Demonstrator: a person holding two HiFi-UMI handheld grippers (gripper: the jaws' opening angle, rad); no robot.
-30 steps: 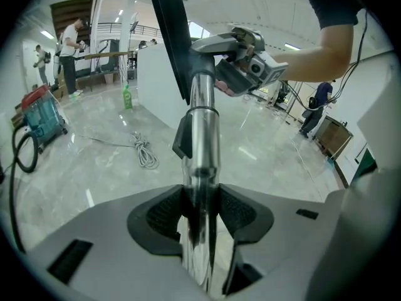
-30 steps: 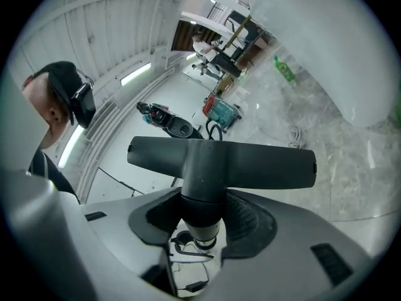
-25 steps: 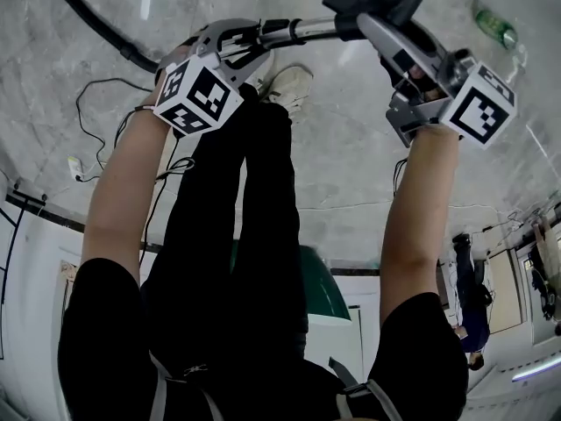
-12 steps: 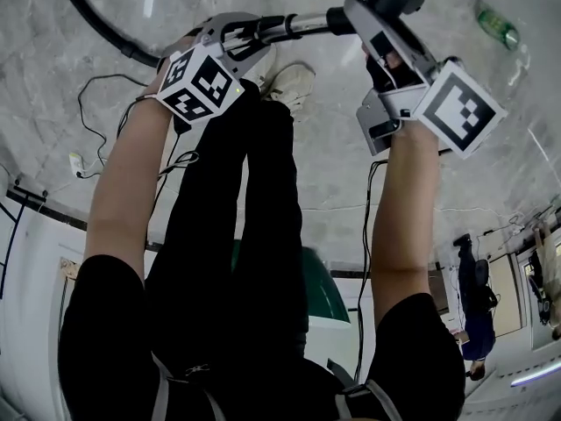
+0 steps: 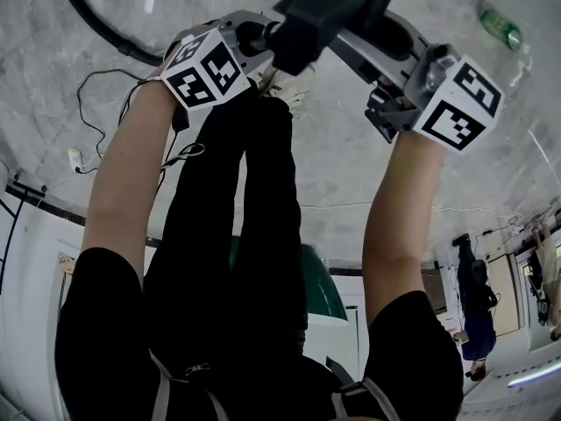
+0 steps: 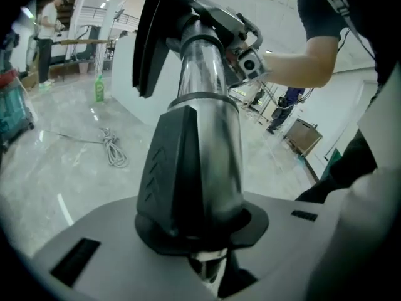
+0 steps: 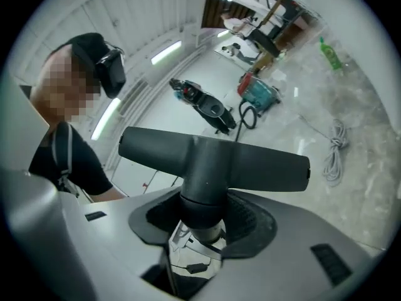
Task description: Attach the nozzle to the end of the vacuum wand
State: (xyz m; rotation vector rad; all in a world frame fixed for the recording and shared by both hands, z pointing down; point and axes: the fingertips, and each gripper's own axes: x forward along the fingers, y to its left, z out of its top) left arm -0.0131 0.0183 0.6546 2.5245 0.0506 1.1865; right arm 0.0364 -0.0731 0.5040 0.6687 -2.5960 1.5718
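Left gripper view: left claw (image 6: 202, 246), jaws just closing, pinches vacuum wand (image 6: 202, 74). Right claw (image 7: 202, 231) pinches nozzle (image 7: 213, 162) neck. Joining step, likely; next, push nozzle straight toward left claw.

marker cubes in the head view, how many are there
2. One marker cube is at the upper left, the other at the upper right. None seems hidden.

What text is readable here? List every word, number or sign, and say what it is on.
No readable words or numbers anywhere.
Left cube and right cube: black-and-white square patterns only, no letters.
Sleeve: raised chevron marks, no text.
Green bottle: label too small to read.
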